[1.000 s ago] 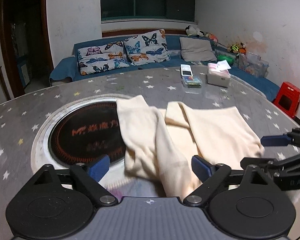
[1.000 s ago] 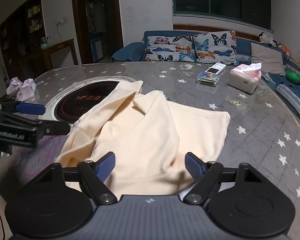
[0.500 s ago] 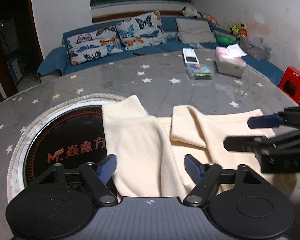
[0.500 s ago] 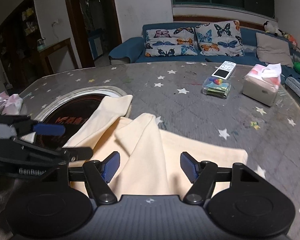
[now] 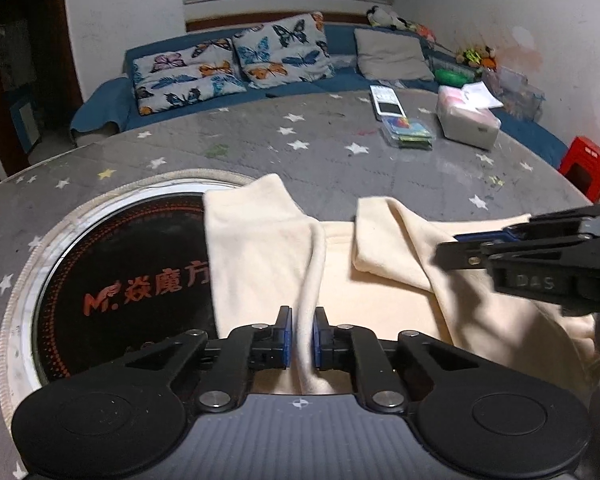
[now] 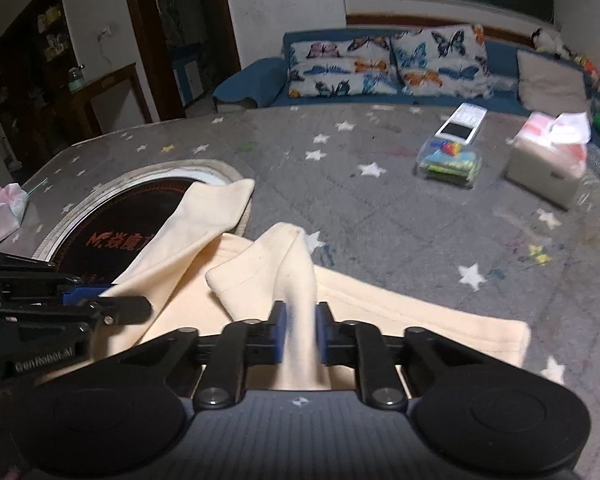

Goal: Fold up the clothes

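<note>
A cream garment (image 5: 260, 248) lies rumpled on the grey star-patterned table (image 5: 340, 160), partly over a round black hotplate (image 5: 128, 280). My left gripper (image 5: 302, 320) is closing, its blue pads pressing a raised ridge of the cloth near the front edge. My right gripper (image 6: 300, 312) is also closing, pinching a lifted fold of the same garment (image 6: 400, 312). In the left wrist view the right gripper (image 5: 452, 246) reaches in from the right over the cloth. In the right wrist view the left gripper (image 6: 112, 300) comes in from the left at the cloth's edge.
Far right on the table stand a tissue box (image 5: 468, 120), a white remote (image 5: 386, 100) and a clear box of coloured items (image 5: 408, 132). A pink packet (image 6: 4, 208) lies at the left rim. A blue sofa (image 5: 228, 80) and a red stool (image 5: 586, 160) stand beyond.
Both grippers moved forward and down over the garment, and their jaws went from wide apart to pinched on folds of the cream cloth.
</note>
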`<state>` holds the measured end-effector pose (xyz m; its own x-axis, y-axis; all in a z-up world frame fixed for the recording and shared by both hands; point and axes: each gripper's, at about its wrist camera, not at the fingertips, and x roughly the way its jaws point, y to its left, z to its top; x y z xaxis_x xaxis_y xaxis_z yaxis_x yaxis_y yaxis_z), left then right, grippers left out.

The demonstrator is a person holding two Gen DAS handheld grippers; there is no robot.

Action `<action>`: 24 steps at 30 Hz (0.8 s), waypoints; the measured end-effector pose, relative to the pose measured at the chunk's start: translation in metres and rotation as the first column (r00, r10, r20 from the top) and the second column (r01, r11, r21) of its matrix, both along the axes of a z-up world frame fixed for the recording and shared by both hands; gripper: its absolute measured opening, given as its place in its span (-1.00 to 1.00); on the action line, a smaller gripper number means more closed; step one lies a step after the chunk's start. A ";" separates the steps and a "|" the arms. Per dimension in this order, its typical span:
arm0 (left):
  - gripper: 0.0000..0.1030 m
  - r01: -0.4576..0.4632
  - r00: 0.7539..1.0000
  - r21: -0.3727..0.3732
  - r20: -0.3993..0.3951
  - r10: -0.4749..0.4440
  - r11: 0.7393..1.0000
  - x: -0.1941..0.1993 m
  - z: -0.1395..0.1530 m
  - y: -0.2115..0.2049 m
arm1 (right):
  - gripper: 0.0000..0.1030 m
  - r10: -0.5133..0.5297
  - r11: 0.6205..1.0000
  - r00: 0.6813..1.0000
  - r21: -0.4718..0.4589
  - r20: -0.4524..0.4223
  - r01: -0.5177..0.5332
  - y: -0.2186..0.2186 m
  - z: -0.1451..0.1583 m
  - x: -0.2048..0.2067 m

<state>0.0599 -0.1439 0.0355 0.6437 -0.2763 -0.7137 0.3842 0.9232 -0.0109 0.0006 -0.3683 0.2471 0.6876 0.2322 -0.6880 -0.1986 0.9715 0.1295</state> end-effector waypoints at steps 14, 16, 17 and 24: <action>-0.93 -0.138 0.985 -0.134 0.087 0.151 0.981 -0.042 0.034 0.065 | -0.94 -0.095 0.995 0.987 0.014 0.129 0.094 -0.040 0.042 -0.058; -0.93 -0.152 0.982 -0.150 0.088 0.166 0.977 -0.052 0.035 0.077 | -0.88 -0.085 0.996 0.989 0.022 0.117 0.083 -0.037 0.040 -0.053; -0.93 -0.160 0.981 -0.155 0.088 0.175 0.975 -0.056 0.036 0.082 | -0.86 -0.080 0.997 0.991 0.025 0.109 0.078 -0.034 0.038 -0.049; -0.93 -0.209 0.973 -0.178 0.062 0.223 0.962 -0.083 0.032 0.110 | -0.39 -0.039 0.999 0.999 0.036 0.038 0.037 -0.007 0.011 -0.013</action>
<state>-0.0232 -0.0337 0.0677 0.7548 -0.2362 -0.6120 0.1818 0.9717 -0.1508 -0.0127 -0.3757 0.2577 0.7221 0.2288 -0.6529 -0.1671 0.9735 0.1564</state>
